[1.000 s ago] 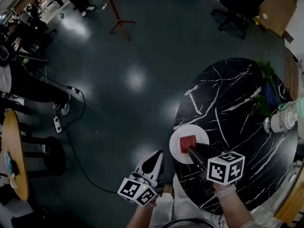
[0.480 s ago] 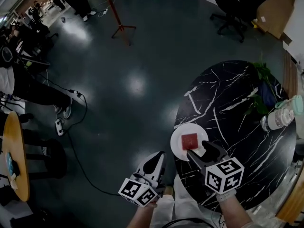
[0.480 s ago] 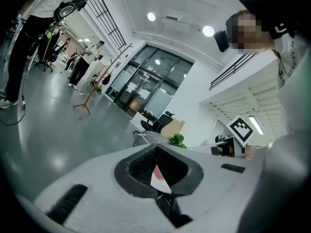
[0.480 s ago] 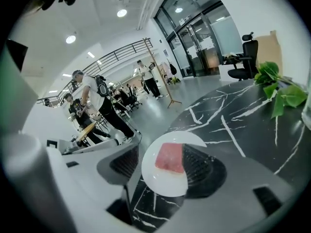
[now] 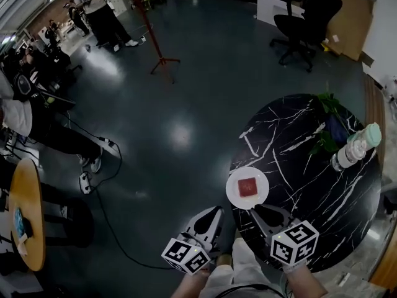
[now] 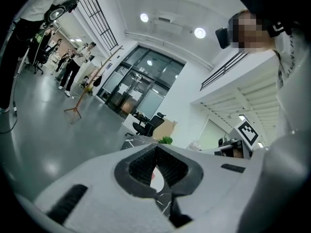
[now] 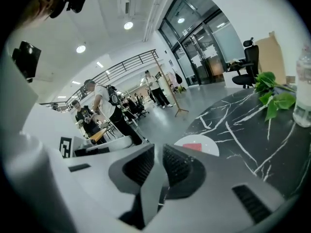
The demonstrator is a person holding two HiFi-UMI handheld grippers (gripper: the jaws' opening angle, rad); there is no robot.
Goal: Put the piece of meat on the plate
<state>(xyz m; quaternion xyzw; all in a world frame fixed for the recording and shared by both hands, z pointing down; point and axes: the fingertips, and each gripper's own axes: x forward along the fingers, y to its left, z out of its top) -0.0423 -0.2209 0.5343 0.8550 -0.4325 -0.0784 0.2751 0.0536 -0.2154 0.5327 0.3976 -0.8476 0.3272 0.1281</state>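
A red square piece of meat [image 5: 249,185] lies flat on the round white plate [image 5: 236,193] near the front left edge of the black marble table [image 5: 310,166]. My right gripper [image 5: 257,212] hangs just short of the plate's near rim and holds nothing. In the right gripper view its jaws [image 7: 158,152] are closing, with a narrow empty gap left; the plate [image 7: 214,149] and meat [image 7: 193,146] lie beyond them. My left gripper [image 5: 216,212] hovers off the table's left edge over the floor, its tips [image 6: 156,147] together and empty.
A leafy plant [image 5: 327,132] and a capped bottle [image 5: 353,148] stand at the table's far right. An office chair [image 5: 304,23], a red stand [image 5: 155,36], several people [image 5: 37,117] and a cable with a power strip [image 5: 84,182] are on the dark floor. A wooden round table [image 5: 25,216] is at left.
My right gripper let go of the meat on the plate, opened wide, then drew back toward me and narrowed its jaws. Both grippers rose and the view lifted.
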